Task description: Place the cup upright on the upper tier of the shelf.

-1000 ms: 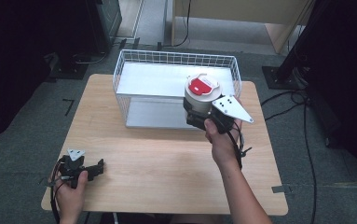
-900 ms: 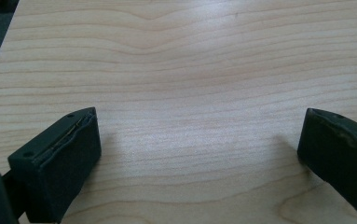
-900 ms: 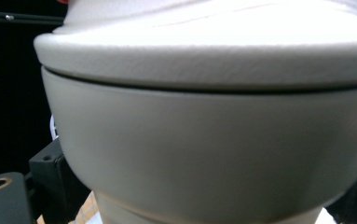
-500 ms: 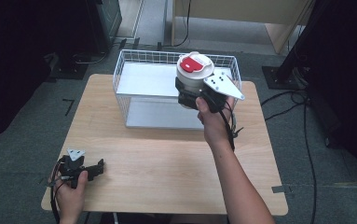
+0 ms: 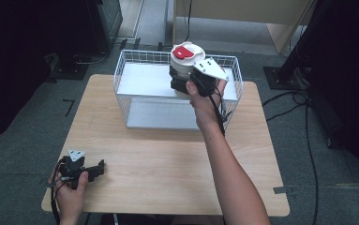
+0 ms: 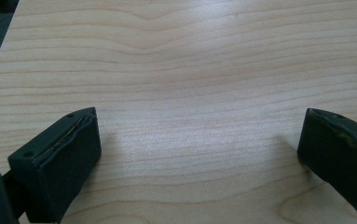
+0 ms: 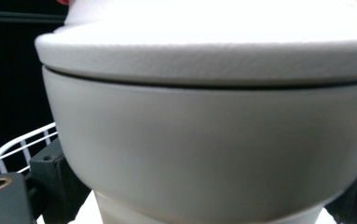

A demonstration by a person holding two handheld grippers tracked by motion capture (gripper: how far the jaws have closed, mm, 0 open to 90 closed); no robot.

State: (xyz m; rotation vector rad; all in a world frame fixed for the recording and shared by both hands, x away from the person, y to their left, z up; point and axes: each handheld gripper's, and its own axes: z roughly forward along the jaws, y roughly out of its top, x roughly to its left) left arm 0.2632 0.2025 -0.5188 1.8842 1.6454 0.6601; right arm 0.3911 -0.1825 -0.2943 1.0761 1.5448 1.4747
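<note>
**Camera placement, three views**

High view: fixed above the near edge of the bench [image 5: 168,159], facing forward and down; takes in the whole benchtop and surrounding floor.
Left gripper view: rides low, close to the wood, looking along its jaws over bare benchtop [image 6: 190,93], shared with the high view.
Right gripper view: pressed up against a white container [image 7: 204,140], shared with the high view [image 5: 183,65], wire basket [image 7: 17,144] at the edge.

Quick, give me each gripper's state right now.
Left gripper: open, empty, low over the wooden table.
Right gripper: shut on the white container with the red-topped lid, held above the wire basket.
</note>
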